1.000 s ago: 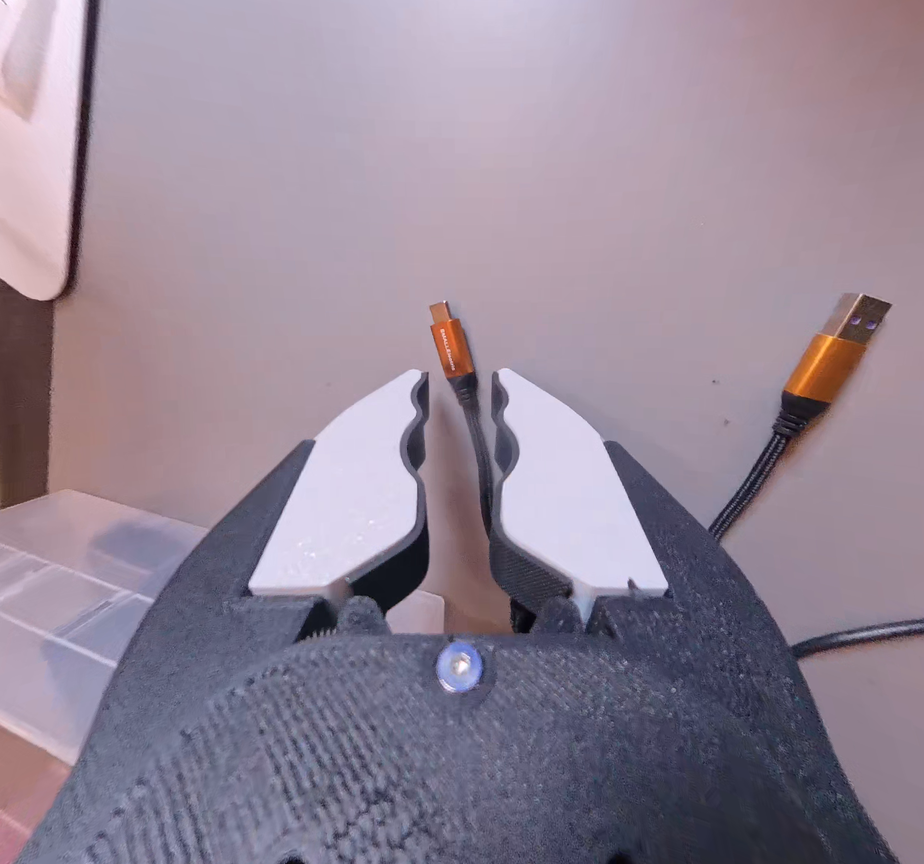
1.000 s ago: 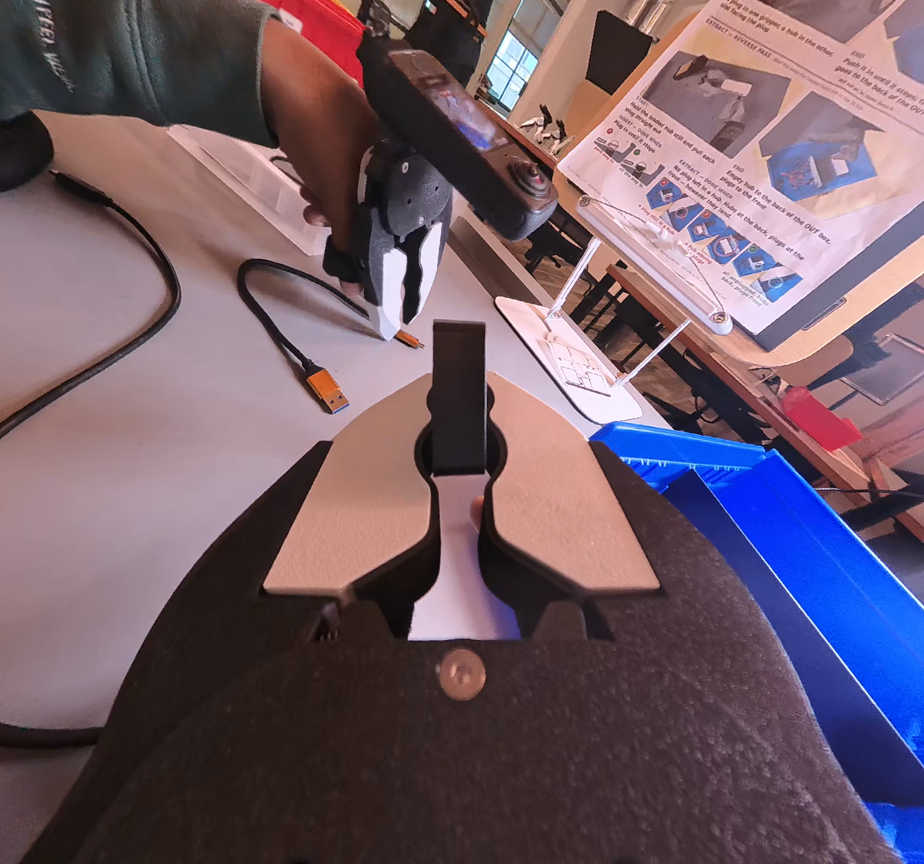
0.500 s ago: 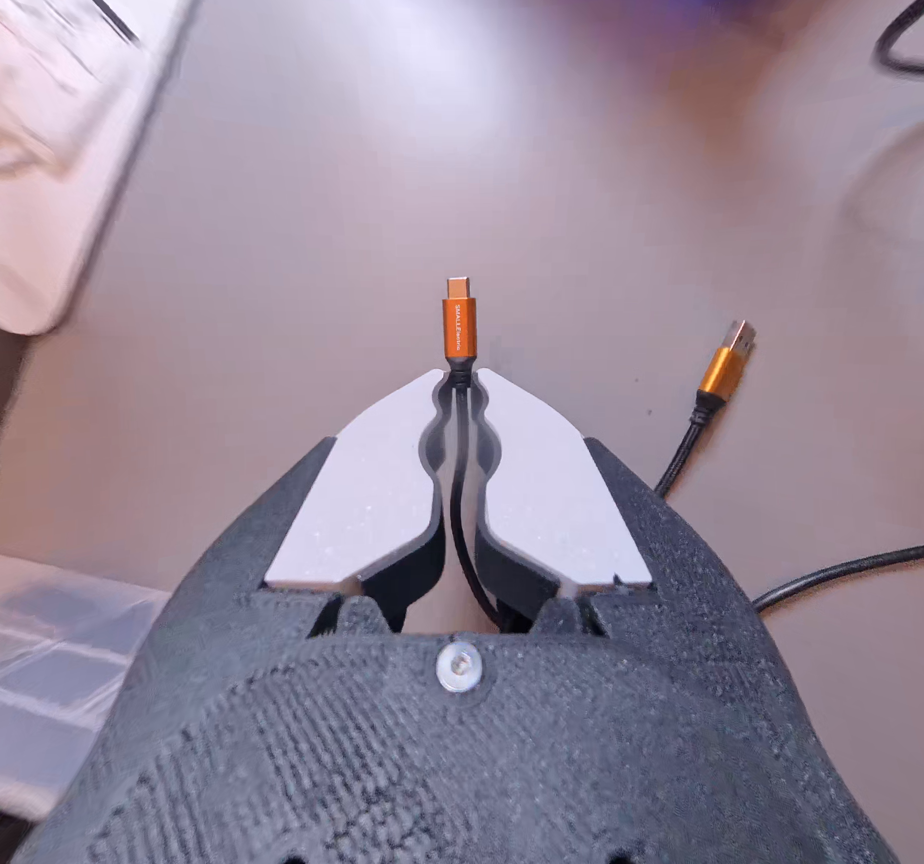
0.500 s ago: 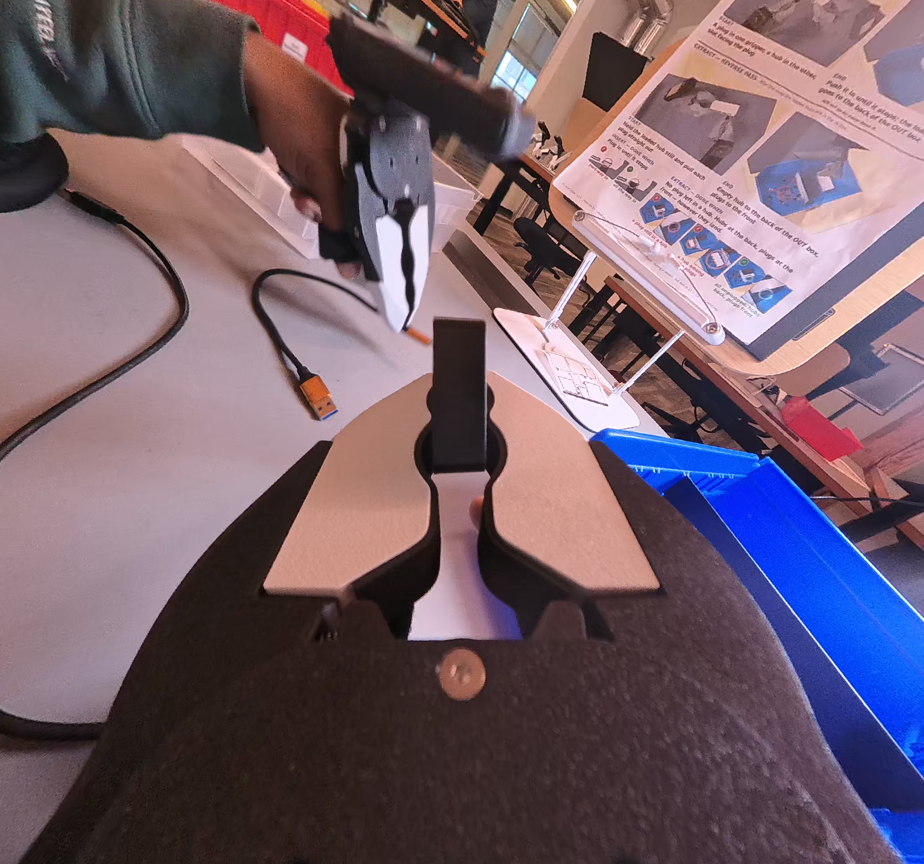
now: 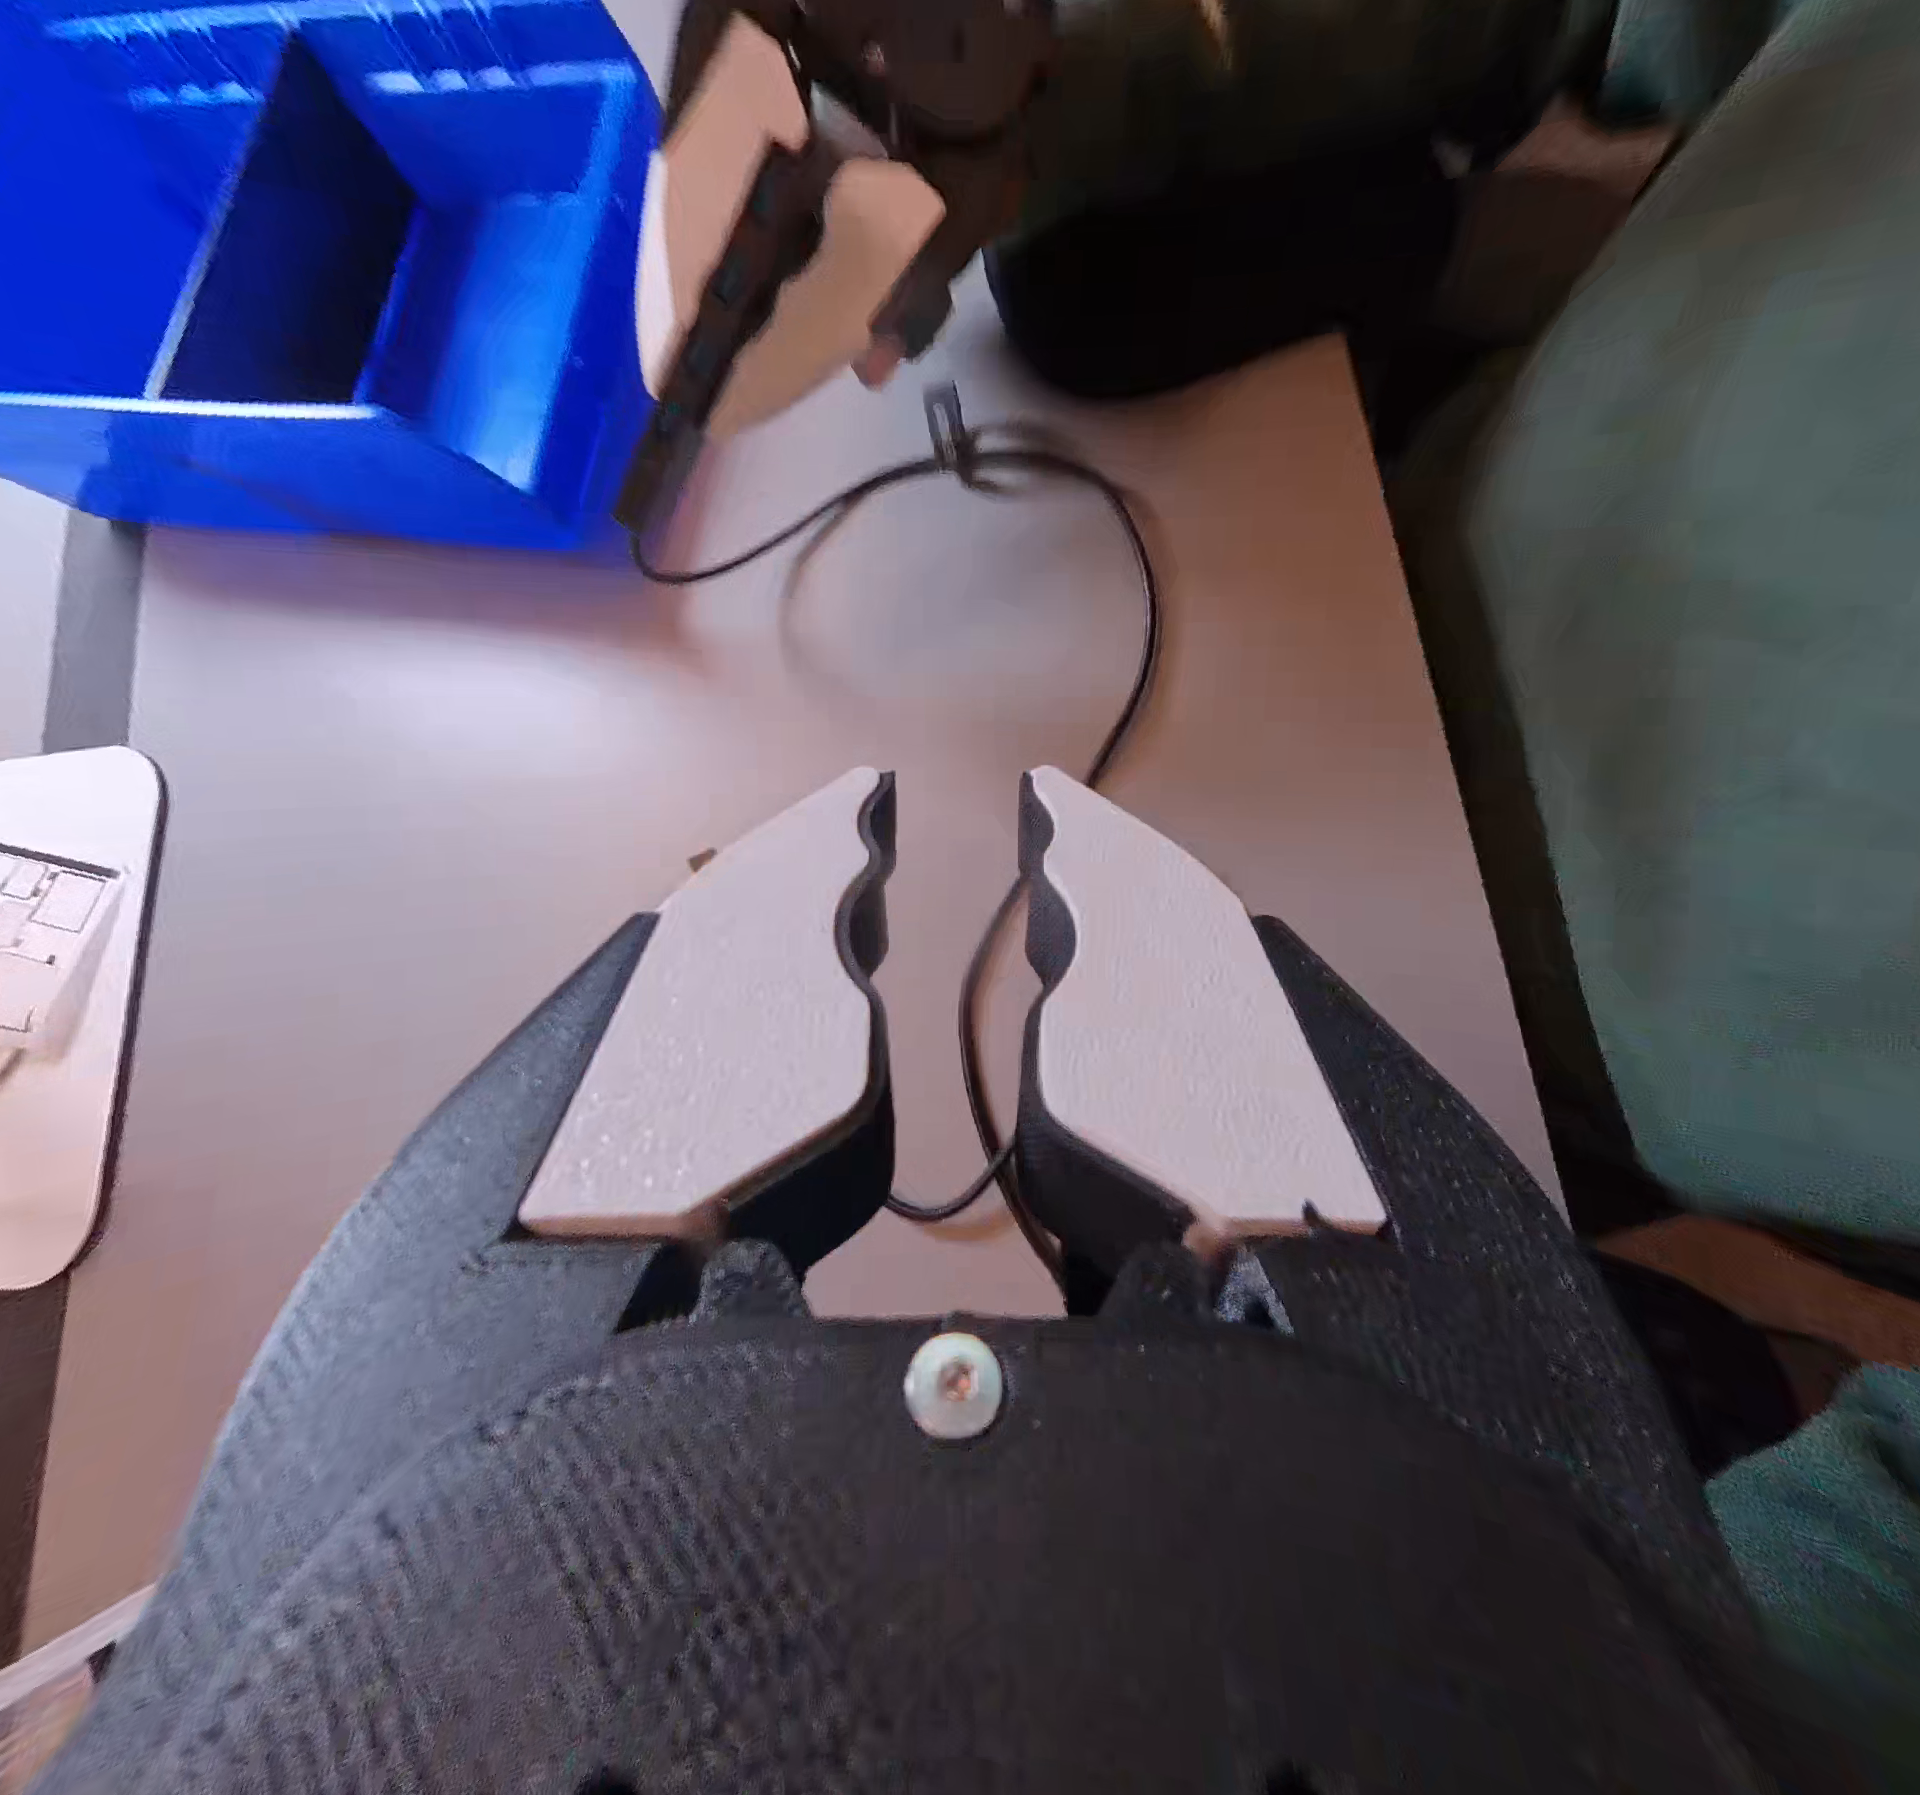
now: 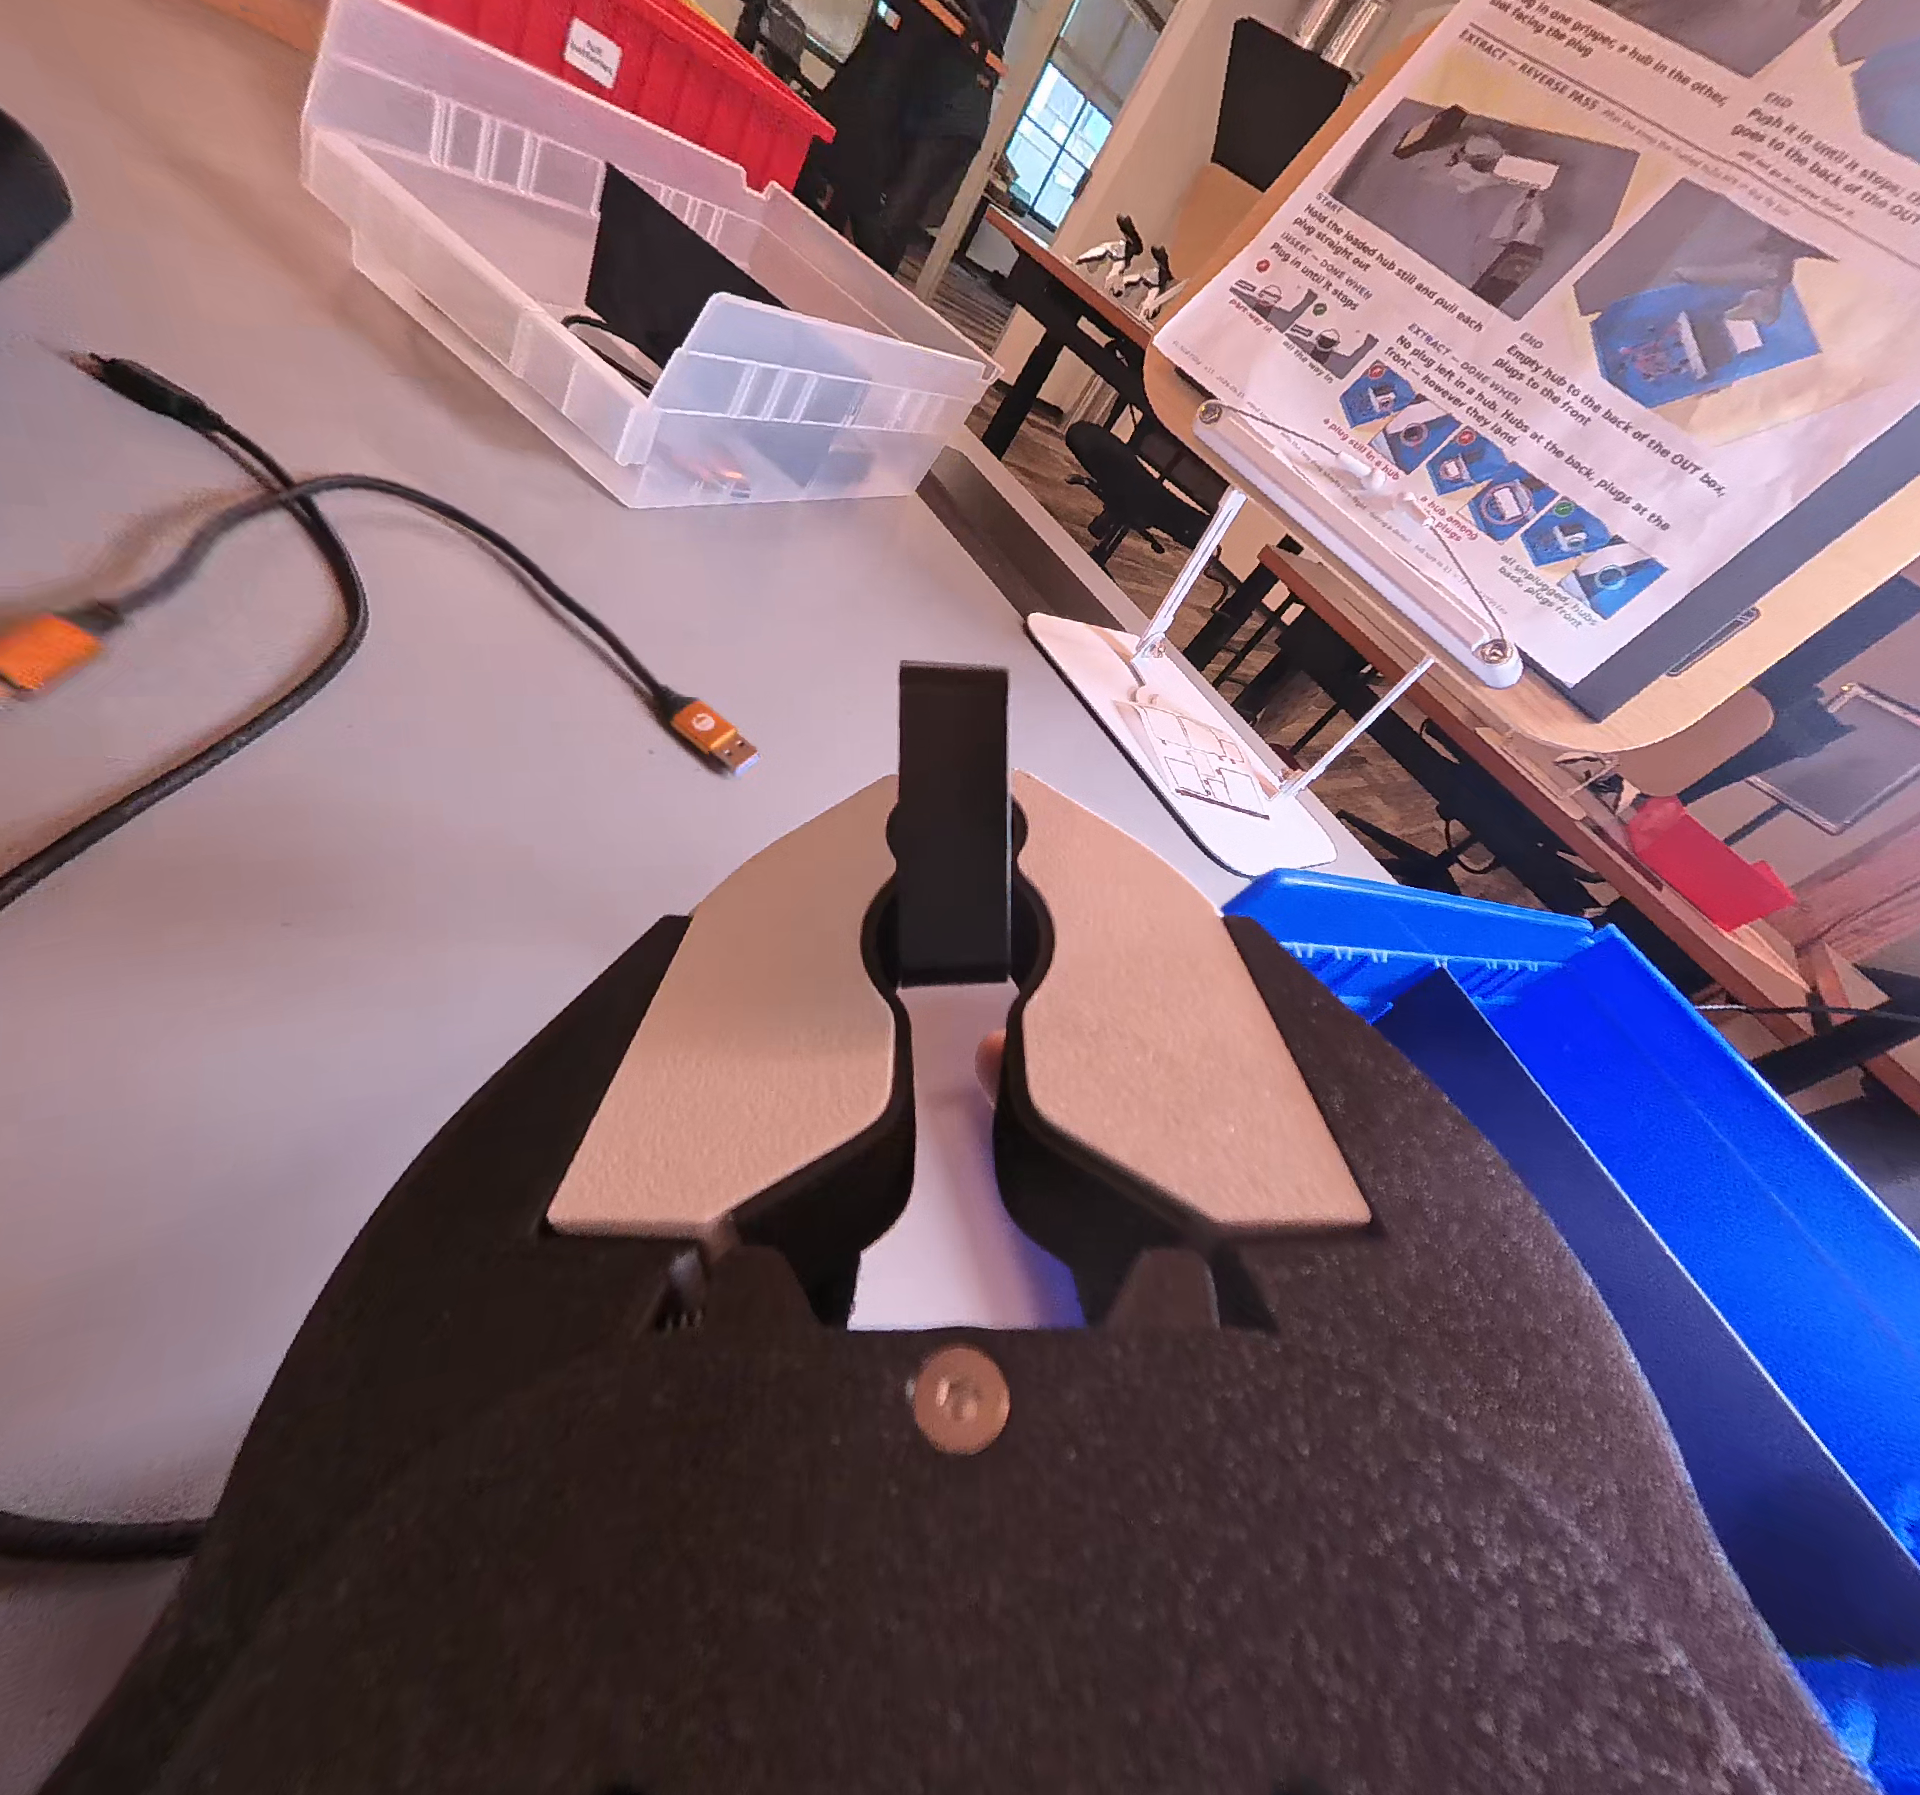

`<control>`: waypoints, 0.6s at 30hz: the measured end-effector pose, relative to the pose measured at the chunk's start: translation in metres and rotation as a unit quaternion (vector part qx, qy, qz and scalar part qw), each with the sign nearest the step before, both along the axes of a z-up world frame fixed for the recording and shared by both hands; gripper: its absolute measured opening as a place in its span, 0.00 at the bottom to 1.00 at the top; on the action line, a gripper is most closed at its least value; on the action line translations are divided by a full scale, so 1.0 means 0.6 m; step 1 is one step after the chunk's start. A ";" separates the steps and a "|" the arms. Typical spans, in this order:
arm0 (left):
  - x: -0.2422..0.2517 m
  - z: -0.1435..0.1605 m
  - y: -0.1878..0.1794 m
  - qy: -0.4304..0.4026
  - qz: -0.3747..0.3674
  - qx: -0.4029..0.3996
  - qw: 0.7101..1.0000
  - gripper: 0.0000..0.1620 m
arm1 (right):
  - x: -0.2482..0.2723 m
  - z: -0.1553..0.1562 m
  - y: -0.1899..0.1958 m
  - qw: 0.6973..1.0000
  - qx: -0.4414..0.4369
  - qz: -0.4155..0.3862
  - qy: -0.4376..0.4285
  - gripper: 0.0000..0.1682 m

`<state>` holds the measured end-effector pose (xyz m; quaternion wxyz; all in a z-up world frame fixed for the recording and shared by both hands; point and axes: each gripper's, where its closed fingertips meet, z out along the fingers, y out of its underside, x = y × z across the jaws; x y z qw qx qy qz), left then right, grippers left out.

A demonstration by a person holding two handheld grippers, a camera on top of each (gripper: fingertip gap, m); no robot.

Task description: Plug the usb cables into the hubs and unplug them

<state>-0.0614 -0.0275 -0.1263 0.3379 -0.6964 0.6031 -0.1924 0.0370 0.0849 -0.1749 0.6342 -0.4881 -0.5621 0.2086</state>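
Ahead of the left tongs [image 5: 956, 789] the surface [image 5: 436, 769] is bare, crossed only by a thin cable [image 5: 1138, 602]. Farther on stand the blue bin [image 5: 312, 218] and the right tongs [image 5: 769, 218]. A clear tray [image 6: 644, 291] and a stand [image 6: 1184, 748] sit beyond the right tongs.

Parted left tool [image 5: 956, 789] above thin cable [image 5: 1138, 592]

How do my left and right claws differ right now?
1. The left claw stands open with a clear gap; the right claw is shut.
2. The left claw holds nothing, and only a thin black cable shows through its gap; the right claw grips a black hub that sticks out past its tips.
3. The left claw looks down at the table; the right claw looks across it.
Both have pale fingers on black bodies.
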 end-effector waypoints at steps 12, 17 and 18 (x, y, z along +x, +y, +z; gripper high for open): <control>-0.013 -0.236 0.140 0.125 0.089 -0.124 0.980 0.23 | -0.003 0.001 -0.002 0.999 -0.017 0.000 0.028 0.07; -0.022 -0.267 0.155 0.142 0.098 -0.087 0.981 0.19 | -0.006 -0.006 0.007 0.998 -0.055 0.003 0.039 0.07; -0.028 -0.264 0.158 0.141 0.106 -0.074 0.981 0.17 | -0.008 -0.009 0.008 0.998 -0.060 0.000 0.037 0.07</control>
